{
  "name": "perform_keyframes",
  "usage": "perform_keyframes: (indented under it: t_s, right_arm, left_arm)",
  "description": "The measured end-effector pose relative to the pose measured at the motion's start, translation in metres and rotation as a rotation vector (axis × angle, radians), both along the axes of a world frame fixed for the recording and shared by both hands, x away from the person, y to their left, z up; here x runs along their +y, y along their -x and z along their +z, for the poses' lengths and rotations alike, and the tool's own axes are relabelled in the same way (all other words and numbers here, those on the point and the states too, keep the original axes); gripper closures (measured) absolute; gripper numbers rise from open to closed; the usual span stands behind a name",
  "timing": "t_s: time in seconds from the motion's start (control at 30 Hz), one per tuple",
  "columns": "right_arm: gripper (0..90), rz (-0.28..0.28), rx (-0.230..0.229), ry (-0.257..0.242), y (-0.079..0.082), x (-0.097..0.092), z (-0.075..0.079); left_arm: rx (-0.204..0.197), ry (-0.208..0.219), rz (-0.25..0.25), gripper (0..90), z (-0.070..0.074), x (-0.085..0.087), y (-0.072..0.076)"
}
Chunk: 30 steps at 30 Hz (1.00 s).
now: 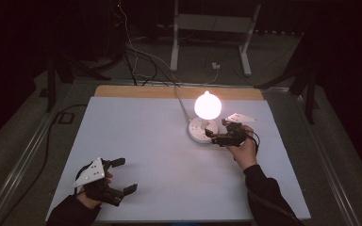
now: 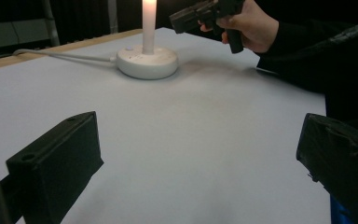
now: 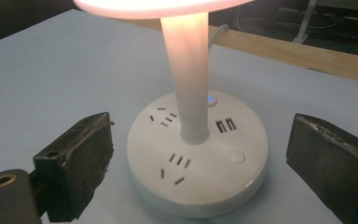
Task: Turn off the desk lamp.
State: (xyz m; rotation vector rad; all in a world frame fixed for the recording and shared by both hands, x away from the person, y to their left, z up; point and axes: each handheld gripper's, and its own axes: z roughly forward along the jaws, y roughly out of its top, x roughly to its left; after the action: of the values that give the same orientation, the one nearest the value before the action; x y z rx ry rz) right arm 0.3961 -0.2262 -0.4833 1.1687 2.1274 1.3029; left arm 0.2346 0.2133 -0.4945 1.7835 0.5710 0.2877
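Note:
A lit table lamp stands right of the table's middle: a glowing globe (image 1: 208, 105) on a white stem (image 3: 186, 84) rising from a round white base (image 1: 199, 130) with sockets, USB ports and a round button (image 3: 237, 157). My right gripper (image 1: 217, 128) is at the base's right side, low over the table. In the right gripper view its jaws (image 3: 205, 158) stand open on either side of the base (image 3: 214, 172), with a gap to each pad. My left gripper (image 1: 126, 175) rests at the front left, open with nothing between its jaws (image 2: 196, 154), far from the lamp base (image 2: 147, 63).
The lamp's white cable (image 1: 181, 101) runs from the base to the table's wooden back edge (image 1: 136, 91). The white table top (image 1: 141, 136) lies bare between the two grippers. A white frame (image 1: 207, 23) and cables are on the dark floor behind.

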Motion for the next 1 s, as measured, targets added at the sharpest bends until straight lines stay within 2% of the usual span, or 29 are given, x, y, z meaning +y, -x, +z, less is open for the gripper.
perform_keyframes:
  t_s: [0.07,0.17,0.37,0.5,0.67,0.83,1.0]
  right_arm:
    - [16.6,-0.005,0.005,-0.005,-0.003,0.000,0.000]
    - [27.8,-0.023,0.014,-0.002,-0.007,-0.001,-0.001]
    - [56.4,-0.079,0.020,0.000,-0.011,-0.007,-0.001]
    - [81.6,-0.130,0.012,0.021,-0.012,-0.009,-0.001]
    - [89.0,-0.143,0.039,0.027,-0.016,-0.009,-0.005]
    - [89.8,-0.134,0.085,0.010,-0.019,-0.007,-0.012]
    - [89.8,-0.132,0.100,0.022,-0.021,-0.003,-0.019]
  left_arm:
    - [0.000,0.009,0.001,0.5,0.001,0.000,0.000]
    - [0.000,0.001,0.000,0.5,0.000,0.000,0.000]
    - [0.001,0.002,0.000,0.5,0.000,0.000,0.000]
    - [0.002,0.008,0.001,0.5,0.000,0.000,0.000]
    - [0.001,0.011,0.001,0.5,0.000,0.000,0.000]
    - [0.002,0.007,0.002,0.5,0.000,0.000,0.000]
    - [0.005,0.006,0.001,0.5,0.000,0.000,0.000]
